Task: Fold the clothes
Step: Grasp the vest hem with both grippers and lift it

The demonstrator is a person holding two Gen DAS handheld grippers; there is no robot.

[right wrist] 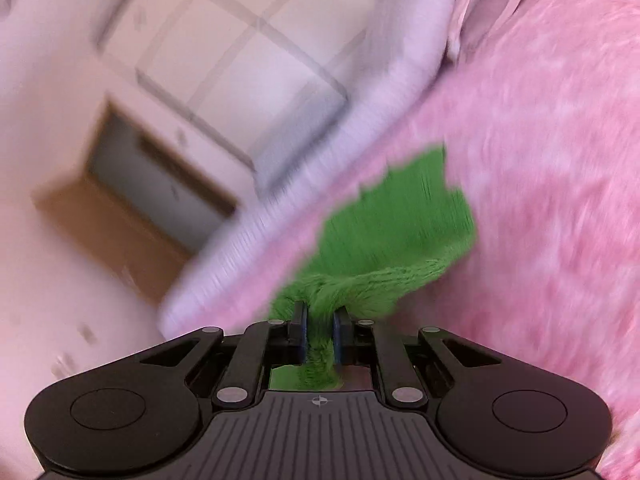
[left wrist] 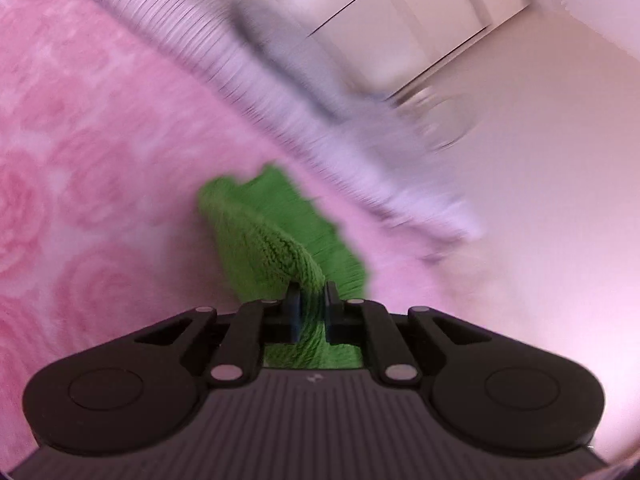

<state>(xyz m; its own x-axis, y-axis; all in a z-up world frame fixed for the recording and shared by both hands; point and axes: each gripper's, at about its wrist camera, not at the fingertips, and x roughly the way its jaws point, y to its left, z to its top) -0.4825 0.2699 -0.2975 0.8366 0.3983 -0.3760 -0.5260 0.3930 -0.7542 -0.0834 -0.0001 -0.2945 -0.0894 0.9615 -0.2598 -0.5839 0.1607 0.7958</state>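
A green knitted garment (left wrist: 276,236) hangs over a pink rose-patterned blanket (left wrist: 88,152). My left gripper (left wrist: 311,296) is shut on a bunched fold of it, and the cloth runs forward from the fingers. In the right wrist view the same green garment (right wrist: 396,224) spreads above the pink blanket (right wrist: 540,160). My right gripper (right wrist: 320,314) is shut on another bunched part of it. Both views are blurred by motion. The rest of the garment is hidden.
A pale lilac ribbed bed edge (left wrist: 280,92) runs diagonally beside the blanket. Beyond it are white cabinet doors (left wrist: 400,20) and pale floor. The right wrist view shows a white cabinet (right wrist: 248,60), a wooden nightstand (right wrist: 132,200) and a pillow (right wrist: 480,4).
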